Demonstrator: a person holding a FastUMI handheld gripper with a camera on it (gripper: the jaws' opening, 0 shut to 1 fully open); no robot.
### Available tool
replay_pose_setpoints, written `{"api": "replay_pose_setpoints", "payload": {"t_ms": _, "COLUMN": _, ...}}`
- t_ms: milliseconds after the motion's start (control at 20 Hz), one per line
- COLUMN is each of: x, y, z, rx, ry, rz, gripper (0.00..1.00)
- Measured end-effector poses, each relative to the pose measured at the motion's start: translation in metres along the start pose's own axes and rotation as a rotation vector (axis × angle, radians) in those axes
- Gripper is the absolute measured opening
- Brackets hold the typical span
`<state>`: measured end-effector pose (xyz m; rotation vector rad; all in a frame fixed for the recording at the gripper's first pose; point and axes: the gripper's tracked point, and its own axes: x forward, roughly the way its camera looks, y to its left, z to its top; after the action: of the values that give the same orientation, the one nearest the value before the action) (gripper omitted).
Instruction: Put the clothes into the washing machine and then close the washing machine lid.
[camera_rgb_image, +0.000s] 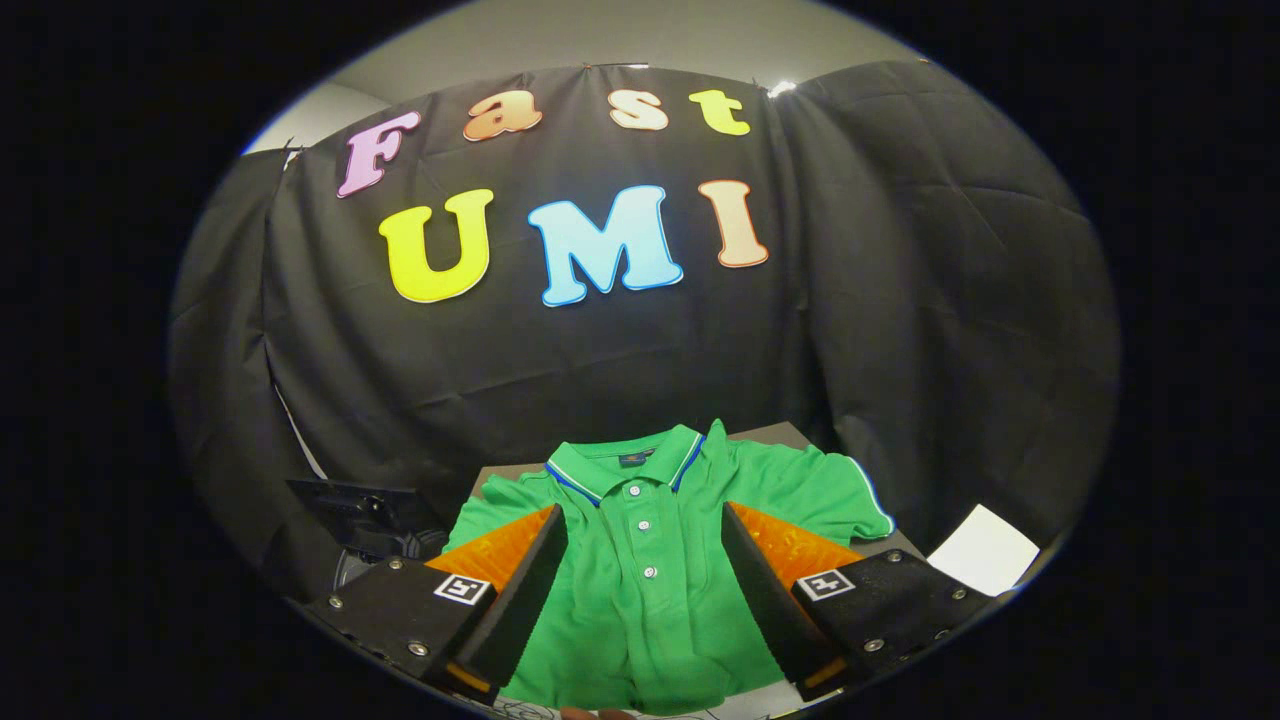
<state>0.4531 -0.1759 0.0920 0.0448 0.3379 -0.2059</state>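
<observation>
Green button-front polo shirt lying flat at lower centre, collar pointing away, between spread-apart gripper fingers.

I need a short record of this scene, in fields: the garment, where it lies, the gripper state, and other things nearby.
garment: green polo shirt, buttoned, collar away from the camera
placement: spread flat on a table
gripper: gripper open, fingers apart over the shirt, the button placket showing between them
contact: cannot tell whether the fingers touch the cloth
nearby: white sheet beside the shirt's sleeve; dark device beside the other sleeve
</observation>
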Motion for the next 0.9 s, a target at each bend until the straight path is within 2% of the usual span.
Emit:
{"api": "replay_pose_setpoints", "payload": {"t_ms": 450, "x": 0.052, "y": 0.012, "z": -0.037, "rx": -0.035, "ry": 0.215, "rz": 0.069, "gripper": 0.95}}
{"api": "replay_pose_setpoints", "payload": {"t_ms": 900, "x": 0.061, "y": 0.007, "z": -0.062, "rx": -0.038, "ry": 0.32, "rz": 0.056, "gripper": 0.95}}
